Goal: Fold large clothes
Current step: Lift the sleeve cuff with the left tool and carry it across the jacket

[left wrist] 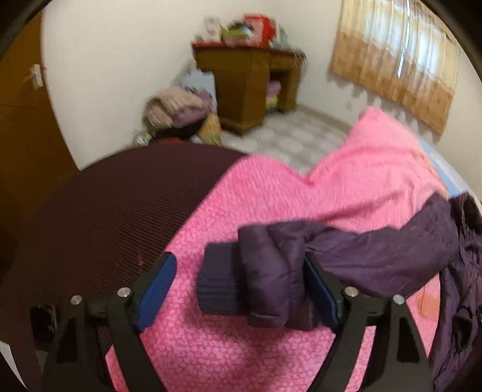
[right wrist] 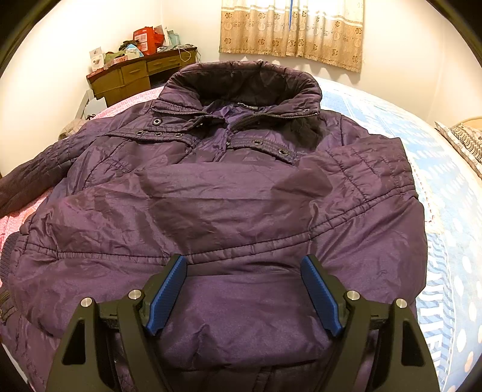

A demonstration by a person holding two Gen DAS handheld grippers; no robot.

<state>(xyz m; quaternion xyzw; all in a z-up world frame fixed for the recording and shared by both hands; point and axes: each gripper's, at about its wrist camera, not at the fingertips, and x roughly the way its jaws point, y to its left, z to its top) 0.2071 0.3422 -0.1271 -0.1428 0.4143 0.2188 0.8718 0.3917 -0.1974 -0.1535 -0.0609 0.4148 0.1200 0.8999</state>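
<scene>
A purple padded jacket [right wrist: 229,196] lies front up on the bed, with its collar [right wrist: 241,81] at the far end. Its one sleeve [left wrist: 376,256] stretches out over the pink blanket [left wrist: 271,193] and ends in a dark ribbed cuff [left wrist: 217,280]. My left gripper [left wrist: 239,271] is open around the bunched sleeve end. The right pad [left wrist: 319,289] is against the fabric, while the left pad [left wrist: 159,289] stands clear of it. My right gripper [right wrist: 244,265] hovers open over the jacket's lower front, gripping nothing.
A dark maroon cover [left wrist: 114,211] lies left of the pink blanket. Beyond the bed are a wooden desk [left wrist: 250,84] with clutter, a clothes pile [left wrist: 177,111] on the floor and a curtain [right wrist: 292,27]. A blue dotted sheet [right wrist: 446,241] and a pillow [right wrist: 464,138] lie to the right.
</scene>
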